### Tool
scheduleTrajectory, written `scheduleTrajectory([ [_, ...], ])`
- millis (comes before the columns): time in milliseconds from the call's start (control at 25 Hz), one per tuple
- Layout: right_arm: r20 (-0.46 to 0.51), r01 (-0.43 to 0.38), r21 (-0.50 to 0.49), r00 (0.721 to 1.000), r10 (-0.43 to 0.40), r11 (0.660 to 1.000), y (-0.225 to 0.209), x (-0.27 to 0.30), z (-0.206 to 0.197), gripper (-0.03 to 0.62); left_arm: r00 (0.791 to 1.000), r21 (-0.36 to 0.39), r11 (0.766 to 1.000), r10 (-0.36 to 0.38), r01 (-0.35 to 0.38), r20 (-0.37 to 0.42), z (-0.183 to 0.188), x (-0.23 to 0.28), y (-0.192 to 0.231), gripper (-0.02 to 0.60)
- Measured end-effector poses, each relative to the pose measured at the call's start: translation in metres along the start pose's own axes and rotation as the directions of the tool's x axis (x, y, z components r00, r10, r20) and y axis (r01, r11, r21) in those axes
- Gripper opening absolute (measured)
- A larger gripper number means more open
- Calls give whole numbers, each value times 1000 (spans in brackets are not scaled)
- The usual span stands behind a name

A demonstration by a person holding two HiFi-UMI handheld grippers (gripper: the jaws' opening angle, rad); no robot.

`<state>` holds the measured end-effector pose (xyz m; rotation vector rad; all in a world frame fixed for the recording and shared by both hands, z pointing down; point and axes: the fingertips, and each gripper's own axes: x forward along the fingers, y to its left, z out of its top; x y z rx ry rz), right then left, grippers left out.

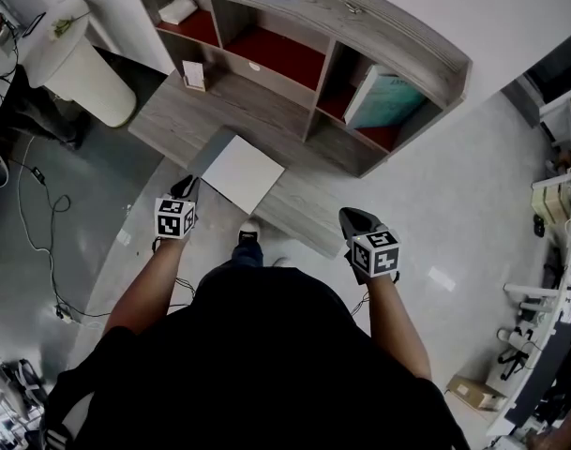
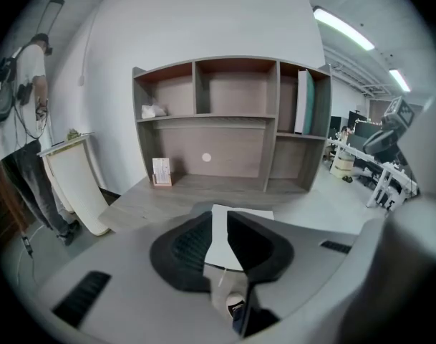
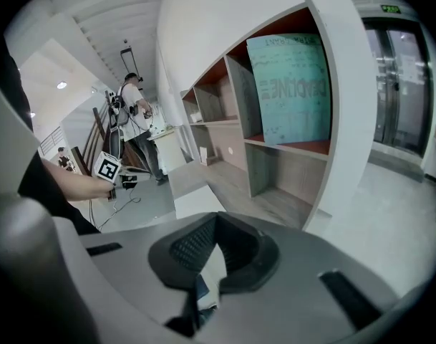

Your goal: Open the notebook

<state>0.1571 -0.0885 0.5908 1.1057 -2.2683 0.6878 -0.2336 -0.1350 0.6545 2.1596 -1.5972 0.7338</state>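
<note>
closed notebook (image 1: 243, 173) is seen flat on the desk (image 1: 172, 120); left gripper (image 1: 186, 189) is held slightly apart, empty; right gripper (image 1: 353, 221) is pinched together.

Grey wood shelf unit (image 1: 294, 54) w/ red-backed cubbies, fronted by a low wood platform (image 1: 172, 120), stands vs. a white wall (image 1: 491, 7). Pale glossy floor (image 1: 435, 204) (lit by ceiling strip lights (image 2: 343, 29)). Glass doors (image 3: 407, 99) at rt.

A white notebook (image 1: 242, 173) lies flat on the wooden desk (image 1: 172, 120); the left gripper (image 1: 186, 189) hovers beside it, the right gripper (image 1: 353, 219) farther off.
</note>
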Motion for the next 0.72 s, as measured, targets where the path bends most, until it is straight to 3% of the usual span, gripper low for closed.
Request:
scheduleTrajectory([
  [400, 14, 16, -3, 1000, -16, 1000, 1, -17, -17, 2, 997, -36, 998, -46, 48, 54, 5, -21, -35, 64],
  [720, 29, 28, 0, 999, -28, 1000, 7, -23, -24, 2, 997, -47, 997, -60, 62, 42, -11, -30, -42, 63],
])
